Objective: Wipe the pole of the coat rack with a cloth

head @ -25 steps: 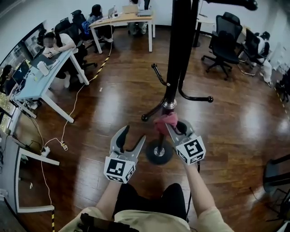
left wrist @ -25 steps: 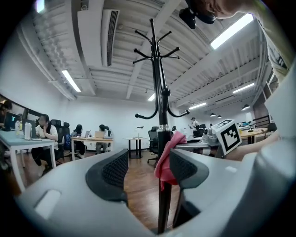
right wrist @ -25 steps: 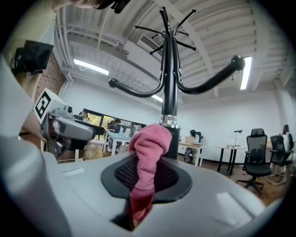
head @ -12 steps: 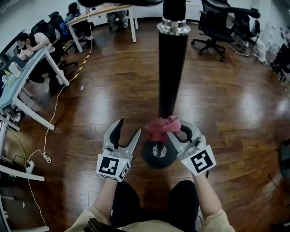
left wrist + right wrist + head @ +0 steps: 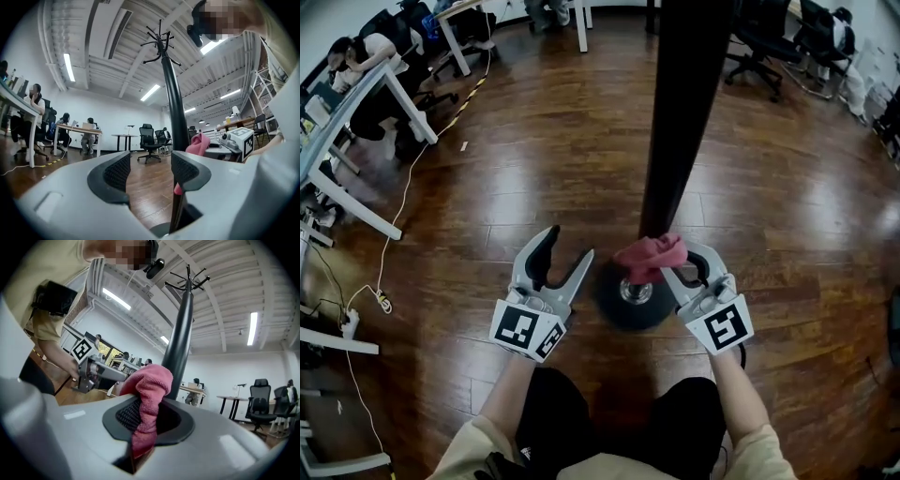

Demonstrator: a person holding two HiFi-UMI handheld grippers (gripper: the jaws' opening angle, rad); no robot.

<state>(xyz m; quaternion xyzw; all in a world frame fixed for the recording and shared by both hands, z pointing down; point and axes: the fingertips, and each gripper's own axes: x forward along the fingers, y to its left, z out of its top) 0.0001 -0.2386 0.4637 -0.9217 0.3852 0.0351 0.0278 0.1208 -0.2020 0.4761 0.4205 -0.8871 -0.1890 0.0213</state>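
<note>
The coat rack's black pole (image 5: 680,122) rises from a round dark base (image 5: 630,298) on the wood floor; in the gripper views the pole (image 5: 180,341) (image 5: 174,108) runs up to its hooks. My right gripper (image 5: 680,267) is shut on a pink cloth (image 5: 651,257), pressed against the pole's lowest part just above the base. That cloth (image 5: 149,401) bulges out between the jaws. My left gripper (image 5: 561,258) stands open and holds nothing, left of the base, with the pole to its right.
Desks (image 5: 356,131) with seated people stand at the far left, with cables and a power strip (image 5: 380,302) on the floor. Office chairs (image 5: 764,47) are at the back right. My knees (image 5: 619,422) are close behind the base.
My head has come closer to the pole, so it now fills more of the view. The cloth stays low on the pole near the base, and both grippers shifted slightly with it.
</note>
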